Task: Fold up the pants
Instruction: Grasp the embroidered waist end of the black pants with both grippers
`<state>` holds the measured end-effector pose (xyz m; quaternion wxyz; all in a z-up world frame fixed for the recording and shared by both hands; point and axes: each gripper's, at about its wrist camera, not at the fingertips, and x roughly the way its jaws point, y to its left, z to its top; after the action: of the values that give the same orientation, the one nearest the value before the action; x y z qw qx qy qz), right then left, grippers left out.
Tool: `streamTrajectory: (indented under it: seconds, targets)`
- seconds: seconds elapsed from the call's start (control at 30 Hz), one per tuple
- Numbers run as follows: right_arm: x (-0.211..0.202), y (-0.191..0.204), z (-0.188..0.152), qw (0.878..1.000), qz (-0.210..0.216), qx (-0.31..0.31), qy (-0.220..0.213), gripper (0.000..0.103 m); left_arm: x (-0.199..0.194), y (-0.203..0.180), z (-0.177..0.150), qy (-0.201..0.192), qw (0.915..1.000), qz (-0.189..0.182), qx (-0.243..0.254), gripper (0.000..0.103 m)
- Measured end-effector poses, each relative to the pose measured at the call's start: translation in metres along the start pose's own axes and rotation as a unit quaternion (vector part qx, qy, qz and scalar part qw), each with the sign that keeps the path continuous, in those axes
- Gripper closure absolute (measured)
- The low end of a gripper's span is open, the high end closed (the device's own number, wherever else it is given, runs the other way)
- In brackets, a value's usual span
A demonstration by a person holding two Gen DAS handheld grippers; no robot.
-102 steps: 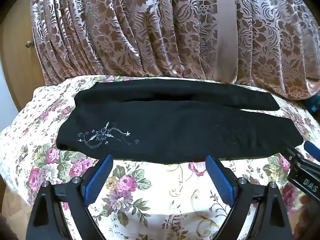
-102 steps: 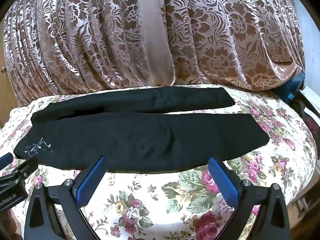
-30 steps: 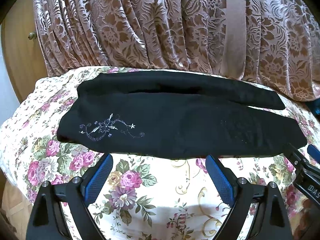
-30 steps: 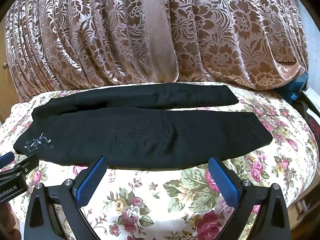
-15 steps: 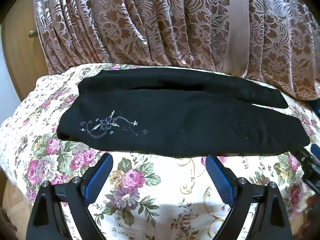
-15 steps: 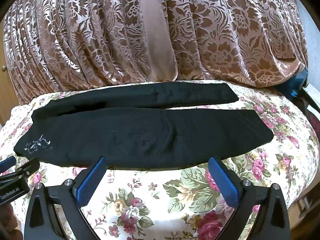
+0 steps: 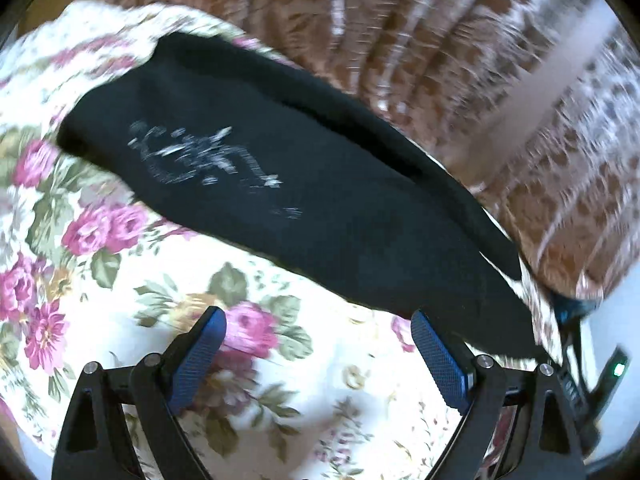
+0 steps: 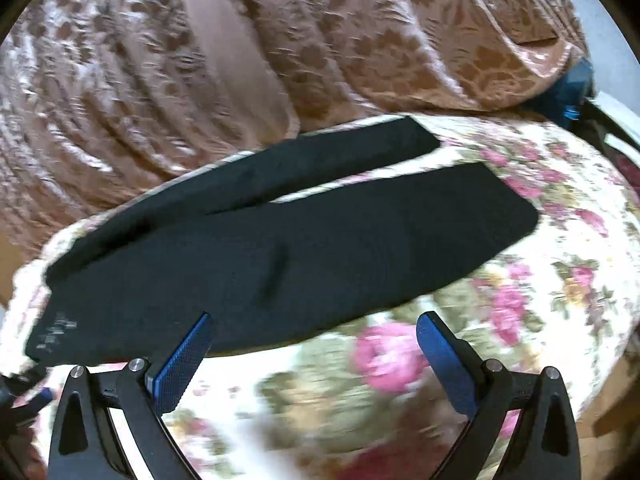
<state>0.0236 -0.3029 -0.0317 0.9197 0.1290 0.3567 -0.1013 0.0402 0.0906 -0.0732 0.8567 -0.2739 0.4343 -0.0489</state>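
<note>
On the rose-print cloth worktop (image 8: 568, 280), both your left gripper (image 7: 316, 344) and right gripper (image 8: 316, 344) gape empty; pinch the black embroidered pants (image 8: 304, 256) at the near hem corners, lifting evenly.

left gripper (image 7: 318, 354) jaws apart, empty | black pants (image 7: 304, 208) flat on floral cloth (image 7: 120, 280)

Floral bedspread (image 8: 560, 280); brown patterned curtain (image 8: 360, 32)
</note>
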Motion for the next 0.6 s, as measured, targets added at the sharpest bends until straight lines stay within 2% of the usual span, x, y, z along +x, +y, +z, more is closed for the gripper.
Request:
streamTrajectory:
  seconds: [0.07,0.2,0.27,0.3,0.43,0.53,0.6]
  targets:
    - [0.004,-0.019,0.002,1.0,0.0,0.023,0.001,0.001,0.0,0.013,0.004,-0.012,0.9997,-0.001,-0.019,0.01]
    - [0.019,-0.06,0.01,0.994,0.036,0.099,0.023,0.016,-0.002,0.036,0.016,-0.037,0.9981,0.003,-0.049,0.011]
    - [0.027,-0.082,0.01,0.987,0.059,0.144,0.036,0.019,-0.001,0.047,0.021,-0.042,0.9971,-0.003,-0.064,0.011]
    - [0.031,-0.095,0.008,0.979,0.083,0.179,0.039,0.021,-0.002,0.052,0.023,-0.045,0.9967,-0.007,-0.067,0.011]
    - [0.04,-0.125,0.001,0.956,0.132,0.258,0.036,0.036,-0.005,0.058,0.028,-0.073,0.9962,-0.006,-0.047,0.011]
    - [0.045,-0.129,0.004,0.953,0.148,0.261,0.026,0.042,-0.005,0.062,0.028,-0.094,0.9953,0.005,-0.023,0.01]
    - [0.054,-0.134,0.005,0.947,0.161,0.276,0.026,0.046,-0.004,0.065,0.027,-0.099,0.9949,0.01,-0.016,0.01]
